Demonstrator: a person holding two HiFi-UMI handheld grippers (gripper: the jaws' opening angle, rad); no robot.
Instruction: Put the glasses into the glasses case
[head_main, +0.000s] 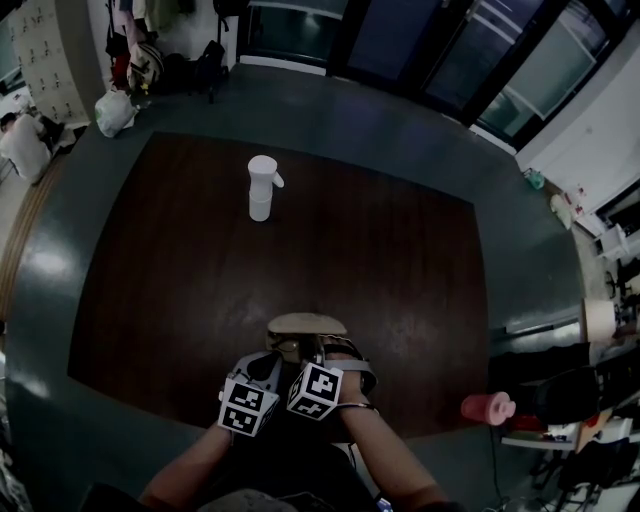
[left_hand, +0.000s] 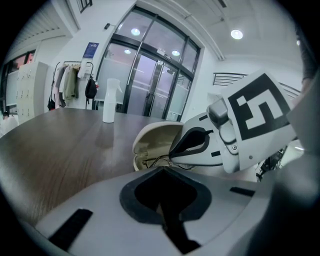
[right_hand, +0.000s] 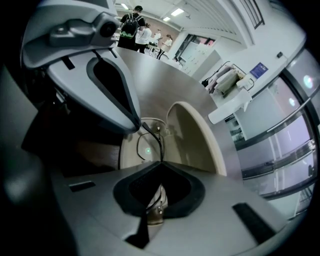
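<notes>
An open beige glasses case (head_main: 305, 324) lies near the table's front edge, its lid (left_hand: 156, 134) raised. Thin wire-framed glasses (right_hand: 146, 144) lie in the lower half of the case (right_hand: 131, 152); a little of the glasses (left_hand: 151, 161) shows in the left gripper view. My right gripper (right_hand: 161, 163) is shut at the case's rim, with a metal part of the glasses caught between its jaws. The left gripper (left_hand: 162, 169) is shut just short of the case, nothing visible in it. In the head view the left gripper (head_main: 283, 352) and right gripper (head_main: 322, 347) sit side by side at the case.
A white spray bottle (head_main: 262, 188) stands upright at the far middle of the dark wooden table (head_main: 180, 280). To the right of the table stand shelves with a pink cup (head_main: 488, 407). Bags and coats hang at the far left.
</notes>
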